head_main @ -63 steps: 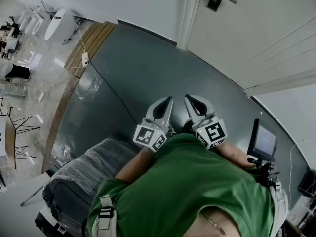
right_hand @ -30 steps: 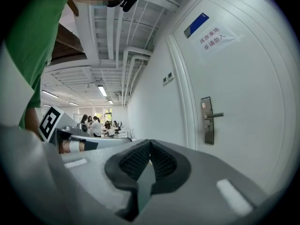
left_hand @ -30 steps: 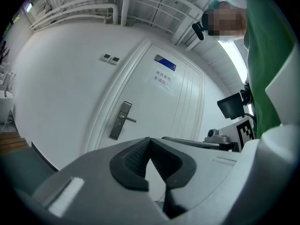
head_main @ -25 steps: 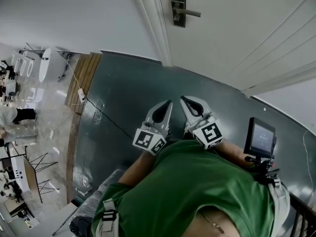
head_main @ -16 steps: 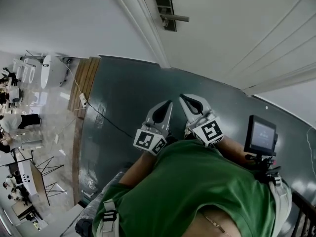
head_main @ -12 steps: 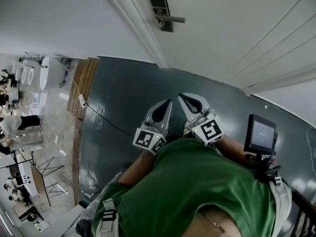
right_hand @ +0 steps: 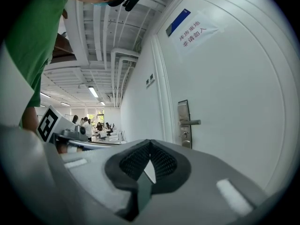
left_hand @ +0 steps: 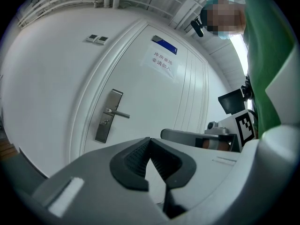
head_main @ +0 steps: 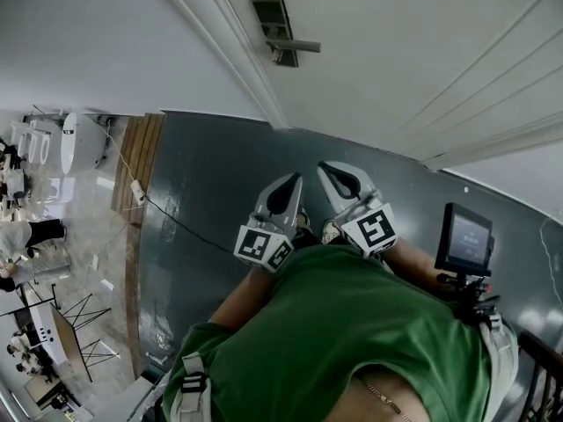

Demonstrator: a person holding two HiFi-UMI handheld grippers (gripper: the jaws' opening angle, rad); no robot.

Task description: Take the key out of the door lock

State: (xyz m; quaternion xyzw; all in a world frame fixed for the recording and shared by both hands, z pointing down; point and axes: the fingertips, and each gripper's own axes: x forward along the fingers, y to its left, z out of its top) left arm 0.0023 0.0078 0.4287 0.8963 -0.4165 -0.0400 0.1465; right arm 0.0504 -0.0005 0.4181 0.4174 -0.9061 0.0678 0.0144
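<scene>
Standing on a dark grey floor (head_main: 211, 174) before a closed white door (head_main: 396, 51), a person holds the left gripper (head_main: 293, 180) and the right gripper (head_main: 324, 167) side by side, both with jaws together and empty. The lock plate (head_main: 270, 20) sits well ahead of them, and any key in it is too small to make out. An open office area (head_main: 53, 227) lies to the left.

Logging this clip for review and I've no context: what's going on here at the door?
A person in a green shirt stands facing a white door with a gripper in each hand. The left gripper and right gripper are both shut with nothing between their jaws, held close to the body and apart from the door. The lock plate and its lever handle are untouched. Any key is too small to make out.
</scene>
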